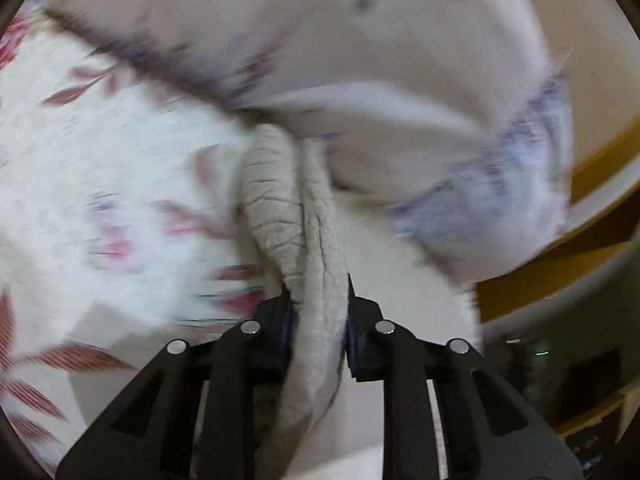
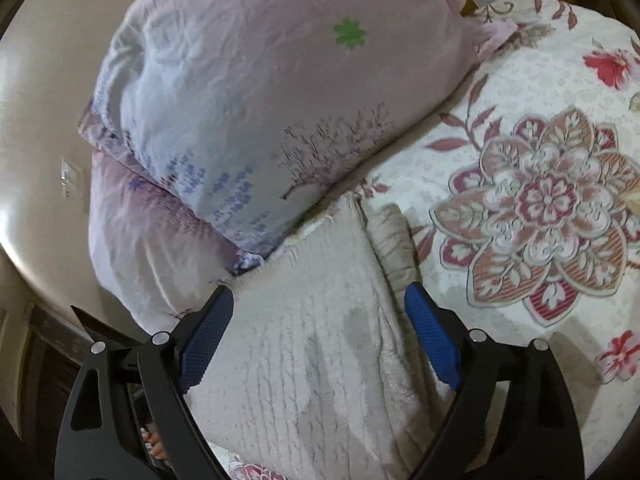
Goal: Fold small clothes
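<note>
A small cream knit garment [image 2: 320, 340] lies on the floral bedspread [image 2: 540, 200] in the right wrist view, with a ribbed cuff or sleeve [image 2: 394, 240] at its right side. My right gripper [image 2: 318, 308] is open, its blue pads either side of the garment and just above it. In the left wrist view, which is motion-blurred, my left gripper [image 1: 318, 304] is shut on a bunched fold of the same cream knit [image 1: 288, 208], which runs forward from between the fingers.
Two pale lilac pillows [image 2: 260, 92] with tree and flower prints lie at the head of the bed, touching the garment's far edge. A cream wall with a switch plate [image 2: 72, 178] is to the left. A wooden bed frame [image 1: 600, 152] shows at right.
</note>
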Available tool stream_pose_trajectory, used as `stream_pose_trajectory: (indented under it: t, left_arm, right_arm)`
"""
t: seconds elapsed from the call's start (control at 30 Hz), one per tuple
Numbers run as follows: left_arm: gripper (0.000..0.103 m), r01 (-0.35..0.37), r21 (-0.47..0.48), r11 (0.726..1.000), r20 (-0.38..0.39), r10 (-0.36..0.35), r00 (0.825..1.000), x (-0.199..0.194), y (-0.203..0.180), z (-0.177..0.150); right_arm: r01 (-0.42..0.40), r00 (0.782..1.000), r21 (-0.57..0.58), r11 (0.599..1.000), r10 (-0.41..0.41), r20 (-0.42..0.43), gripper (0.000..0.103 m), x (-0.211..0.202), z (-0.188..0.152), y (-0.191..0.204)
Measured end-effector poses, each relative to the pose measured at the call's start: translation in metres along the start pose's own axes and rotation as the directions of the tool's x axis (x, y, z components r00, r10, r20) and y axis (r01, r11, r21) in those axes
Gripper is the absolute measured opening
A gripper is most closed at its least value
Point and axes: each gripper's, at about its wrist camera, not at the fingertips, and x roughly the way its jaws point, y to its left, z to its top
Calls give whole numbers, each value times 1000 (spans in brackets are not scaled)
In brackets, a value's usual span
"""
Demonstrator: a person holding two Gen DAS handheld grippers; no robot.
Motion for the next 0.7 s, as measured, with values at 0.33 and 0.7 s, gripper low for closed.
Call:
stream_pose_trajectory:
  t: [0.33, 0.7]
  left_arm:
    - [26, 532, -36, 846, -282, -519, 807, 153, -199, -46]
    - [92, -67, 292, 954, -127, 108, 986, 116, -152, -38]
  right_arm:
    - [93, 984, -52, 994, -84, 156, 89, -42, 29, -15]
    - [24, 984, 21, 999, -20, -175, 93, 7, 25, -23]
